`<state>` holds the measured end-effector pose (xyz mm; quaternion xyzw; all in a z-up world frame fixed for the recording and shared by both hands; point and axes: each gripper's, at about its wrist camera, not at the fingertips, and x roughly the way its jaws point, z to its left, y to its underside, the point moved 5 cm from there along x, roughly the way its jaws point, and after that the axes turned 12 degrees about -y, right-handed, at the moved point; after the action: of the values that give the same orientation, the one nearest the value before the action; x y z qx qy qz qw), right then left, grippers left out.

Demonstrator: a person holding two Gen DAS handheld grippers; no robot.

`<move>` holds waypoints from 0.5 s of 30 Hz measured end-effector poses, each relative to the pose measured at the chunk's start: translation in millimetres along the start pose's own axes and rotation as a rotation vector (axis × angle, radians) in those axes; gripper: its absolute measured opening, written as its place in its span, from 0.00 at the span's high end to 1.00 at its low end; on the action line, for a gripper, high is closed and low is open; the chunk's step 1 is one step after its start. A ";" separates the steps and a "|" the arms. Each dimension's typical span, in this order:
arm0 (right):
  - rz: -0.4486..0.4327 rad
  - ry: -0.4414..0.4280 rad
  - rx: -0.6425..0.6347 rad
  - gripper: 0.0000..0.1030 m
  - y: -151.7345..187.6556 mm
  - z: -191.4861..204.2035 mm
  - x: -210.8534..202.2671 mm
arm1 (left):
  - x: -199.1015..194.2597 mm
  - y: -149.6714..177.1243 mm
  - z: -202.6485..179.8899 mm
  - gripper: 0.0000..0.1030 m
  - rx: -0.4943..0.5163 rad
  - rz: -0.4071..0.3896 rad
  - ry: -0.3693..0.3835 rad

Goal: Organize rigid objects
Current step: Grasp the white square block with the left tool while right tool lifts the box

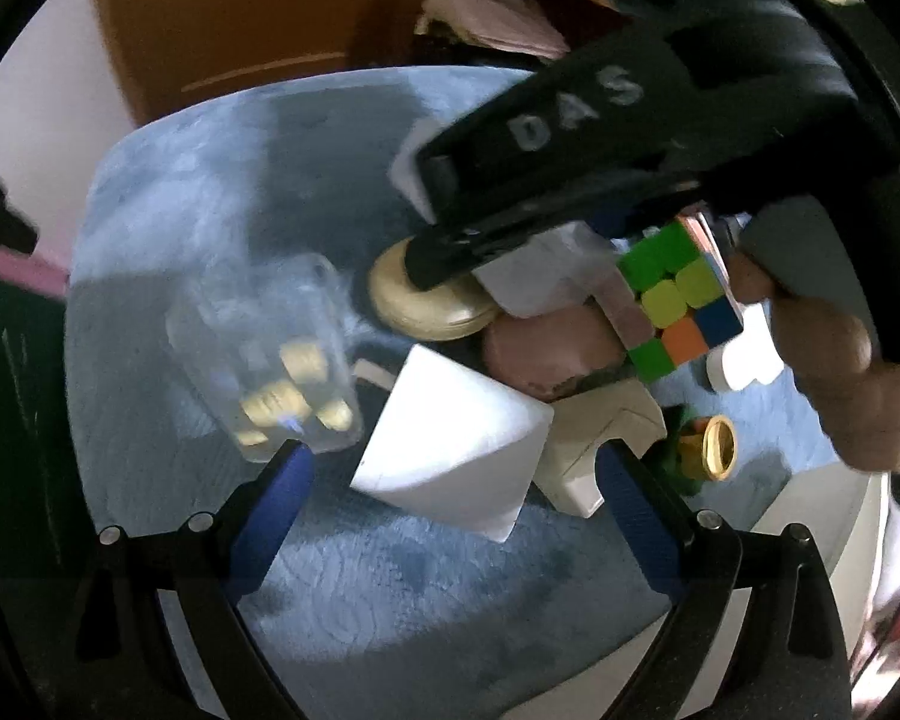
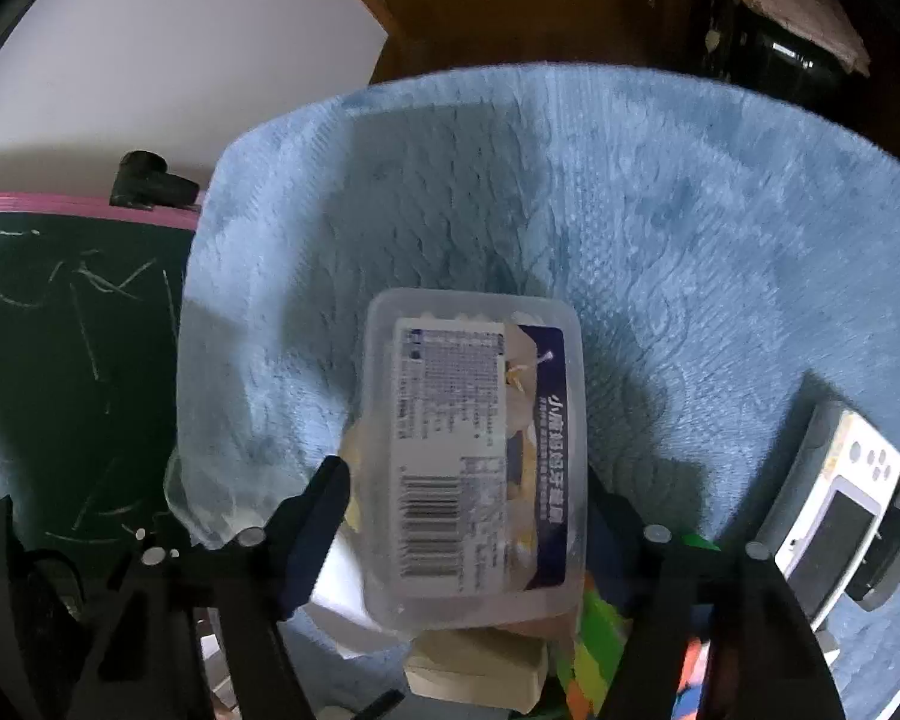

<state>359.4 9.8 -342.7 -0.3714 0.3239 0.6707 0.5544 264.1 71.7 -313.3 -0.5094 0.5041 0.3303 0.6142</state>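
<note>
A clear plastic box [image 2: 480, 450] with a printed label and yellowish pieces inside sits between the blue fingers of my right gripper [image 2: 468, 504], whose pads press on its two long sides. In the left wrist view the same box [image 1: 270, 372] looks blurred, just past the tip of the black right gripper [image 1: 426, 264] held by a hand [image 1: 840, 372]. My left gripper [image 1: 456, 462] is open above a white pyramid-shaped block [image 1: 450, 444]. Beside the block lie a cream notched piece [image 1: 594, 444], a colour cube [image 1: 678, 300], a gold disc [image 1: 426, 306] and a gold ring [image 1: 717, 441].
Everything lies on a fluffy blue blanket [image 2: 630, 210]. A white handheld game console [image 2: 834, 498] lies at its right edge. A dark green chalkboard [image 2: 72, 360] with a pink rim stands to the left. A wooden door [image 1: 240, 18] is behind.
</note>
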 end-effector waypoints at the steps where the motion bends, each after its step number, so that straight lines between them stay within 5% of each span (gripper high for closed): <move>1: 0.008 -0.009 0.006 0.32 0.0 -1.5 2.2 | 1.2 -0.4 -1.7 0.07 0.029 -0.003 0.001; 7: 0.017 -0.027 0.013 0.34 -1.3 -4.0 5.9 | 13.7 -1.2 -4.4 0.11 0.157 -0.003 -0.029; 15: 0.006 -0.041 0.020 0.39 0.4 -11.6 -3.0 | 28.9 -10.2 10.4 0.26 0.126 0.019 -0.031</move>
<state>361.0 -1.7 -346.0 -0.3510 0.3201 0.6768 0.5624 284.4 75.9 -338.2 -0.4597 0.5192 0.3118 0.6496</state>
